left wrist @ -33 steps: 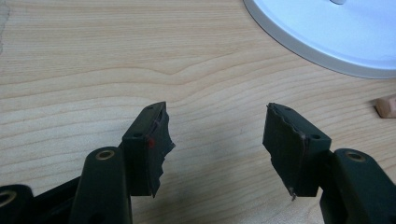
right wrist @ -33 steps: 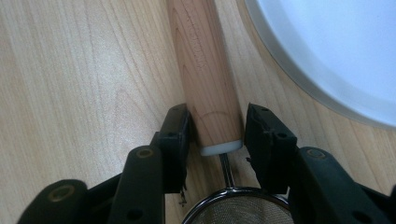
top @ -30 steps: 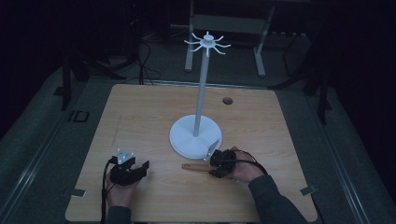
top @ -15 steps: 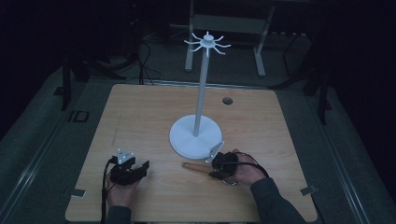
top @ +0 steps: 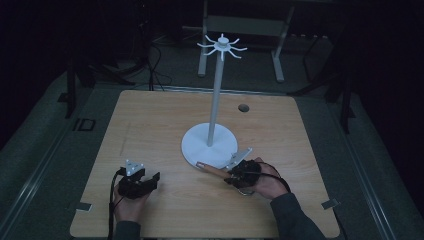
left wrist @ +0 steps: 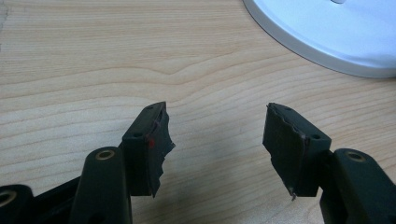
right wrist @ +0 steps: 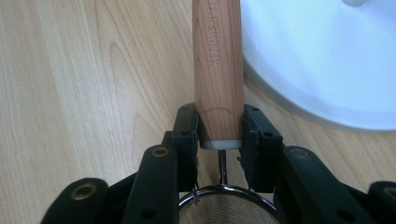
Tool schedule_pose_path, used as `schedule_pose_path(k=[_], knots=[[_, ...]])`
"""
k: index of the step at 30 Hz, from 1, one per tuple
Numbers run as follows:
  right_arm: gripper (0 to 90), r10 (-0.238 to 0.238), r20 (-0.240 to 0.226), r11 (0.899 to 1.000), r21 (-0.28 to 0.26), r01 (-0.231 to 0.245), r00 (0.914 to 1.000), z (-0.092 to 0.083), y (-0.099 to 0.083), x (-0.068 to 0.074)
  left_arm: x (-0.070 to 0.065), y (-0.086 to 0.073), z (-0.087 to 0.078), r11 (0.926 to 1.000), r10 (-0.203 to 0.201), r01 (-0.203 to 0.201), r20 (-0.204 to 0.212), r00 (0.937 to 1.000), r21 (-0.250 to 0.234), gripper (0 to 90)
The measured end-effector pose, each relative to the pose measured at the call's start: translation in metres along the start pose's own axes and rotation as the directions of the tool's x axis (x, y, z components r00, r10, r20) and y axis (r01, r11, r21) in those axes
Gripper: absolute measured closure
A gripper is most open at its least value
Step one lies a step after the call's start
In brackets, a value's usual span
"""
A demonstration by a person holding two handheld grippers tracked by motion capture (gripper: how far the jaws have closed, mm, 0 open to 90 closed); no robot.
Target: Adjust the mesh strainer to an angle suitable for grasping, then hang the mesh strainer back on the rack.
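A small strainer with a wooden handle (right wrist: 218, 70) and a wire-mesh bowl (right wrist: 227, 207) is clamped in my right gripper (right wrist: 219, 128), which is shut on the handle near the bowl end. In the high view the handle (top: 210, 169) points left toward the round base (top: 197, 145) of a tall white stand, whose top (top: 221, 46) carries several hook arms. My right gripper (top: 242, 172) hovers at the base's front right edge. My left gripper (top: 142, 182) rests low over the table at the front left, jaws wide open with nothing between them (left wrist: 215, 135).
The wooden table (top: 150, 120) has a small dark round hole (top: 243, 107) at the back right. The white base's rim (left wrist: 327, 37) lies ahead and to the right of the left gripper. Dark floor and metal frame legs surround the table.
My right gripper has lifted and shifted slightly right with the strainer, the handle now tilted up toward the stand's base. The left gripper has stayed put.
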State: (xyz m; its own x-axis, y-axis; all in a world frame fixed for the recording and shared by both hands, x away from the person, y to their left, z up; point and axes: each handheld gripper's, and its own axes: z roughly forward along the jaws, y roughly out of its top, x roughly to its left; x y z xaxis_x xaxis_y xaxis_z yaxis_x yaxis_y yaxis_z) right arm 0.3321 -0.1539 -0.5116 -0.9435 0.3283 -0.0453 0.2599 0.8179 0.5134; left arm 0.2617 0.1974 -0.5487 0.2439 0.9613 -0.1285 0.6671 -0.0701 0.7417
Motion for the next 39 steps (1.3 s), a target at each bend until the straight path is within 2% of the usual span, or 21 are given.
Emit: schedule_pose_path(k=[6, 7, 9, 15, 17, 19, 21, 22, 23, 26, 29, 30, 36, 39], knots=[[69.5, 0.013, 0.019, 0.999, -0.05, -0.012, 0.9997, -0.007, 0.001, 0.0, 0.0, 0.0, 0.0, 1.0, 0.0, 0.0, 0.0, 1.0, 0.0, 40.7], [69.6, 0.022, 0.029, 0.997, -0.078, -0.02, 0.9993, -0.012, 0.001, -0.001, 0.0, 0.0, 0.0, 1.0, 0.001, -0.001, 0.0, 1.0, 0.001, 40.8], [69.6, 0.031, 0.036, 0.995, -0.101, -0.027, 0.9989, -0.015, 0.001, -0.001, 0.0, 0.0, 0.0, 1.0, 0.001, -0.001, 0.0, 1.0, 0.0, 40.7], [69.7, 0.06, 0.065, 0.987, -0.153, -0.049, 0.9961, -0.025, -0.001, -0.003, 0.0, 0.0, 0.0, 1.0, 0.0, 0.0, -0.001, 1.0, 0.001, 40.7], [69.7, 0.087, 0.077, 0.98, -0.186, -0.071, 0.9932, -0.031, -0.002, -0.005, -0.001, 0.0, 0.0, 1.0, 0.002, -0.002, 0.0, 1.0, 0.001, 40.8], [69.8, 0.092, 0.082, 0.978, -0.195, -0.075, 0.9923, -0.032, -0.003, -0.006, 0.0, 0.0, 0.0, 1.0, 0.002, -0.002, 0.0, 1.0, 0.003, 40.8], [69.8, 0.123, 0.089, 0.969, -0.225, -0.1, 0.9884, -0.036, -0.004, -0.008, -0.001, 0.0, 0.0, 1.0, 0.0, 0.0, 0.0, 1.0, 0.0, 40.8], [69.8, 0.123, 0.089, 0.969, -0.225, -0.1, 0.9884, -0.036, -0.004, -0.008, -0.001, 0.0, 0.0, 1.0, 0.0, 0.0, 0.0, 1.0, 0.0, 40.8], [69.8, 0.138, 0.092, 0.962, -0.248, -0.111, 0.9862, -0.039, -0.005, -0.01, 0.0, 0.0, 0.0, 1.0, 0.002, -0.002, 0.0, 1.0, 0.002, 40.8], [69.8, 0.147, 0.097, 0.958, -0.262, -0.117, 0.9844, -0.041, -0.005, -0.01, 0.0, 0.0, 0.0, 1.0, 0.001, -0.001, 0.0, 1.0, 0.002, 40.7], [69.8, 0.166, 0.101, 0.948, -0.29, -0.131, 0.9809, -0.044, -0.006, -0.012, 0.0, 0.0, 0.0, 1.0, 0.0, 0.0, -0.001, 1.0, 0.0, 40.8], [69.8, 0.166, 0.101, 0.948, -0.29, -0.131, 0.9809, -0.044, -0.006, -0.012, 0.0, 0.0, 0.0, 1.0, -0.001, 0.001, -0.001, 1.0, 0.0, 40.8], [69.8, 0.196, 0.119, 0.929, -0.341, -0.145, 0.9734, -0.051, -0.005, -0.014, 0.0, 0.0, 0.0, 1.0, -0.001, 0.001, -0.001, 1.0, -0.001, 40.8], [69.8, 0.207, 0.11, 0.92, -0.361, -0.155, 0.9722, -0.055, -0.004, -0.016, 0.0, 0.0, 0.0, 1.0, -0.003, 0.003, -0.001, 1.0, -0.003, 40.8]])
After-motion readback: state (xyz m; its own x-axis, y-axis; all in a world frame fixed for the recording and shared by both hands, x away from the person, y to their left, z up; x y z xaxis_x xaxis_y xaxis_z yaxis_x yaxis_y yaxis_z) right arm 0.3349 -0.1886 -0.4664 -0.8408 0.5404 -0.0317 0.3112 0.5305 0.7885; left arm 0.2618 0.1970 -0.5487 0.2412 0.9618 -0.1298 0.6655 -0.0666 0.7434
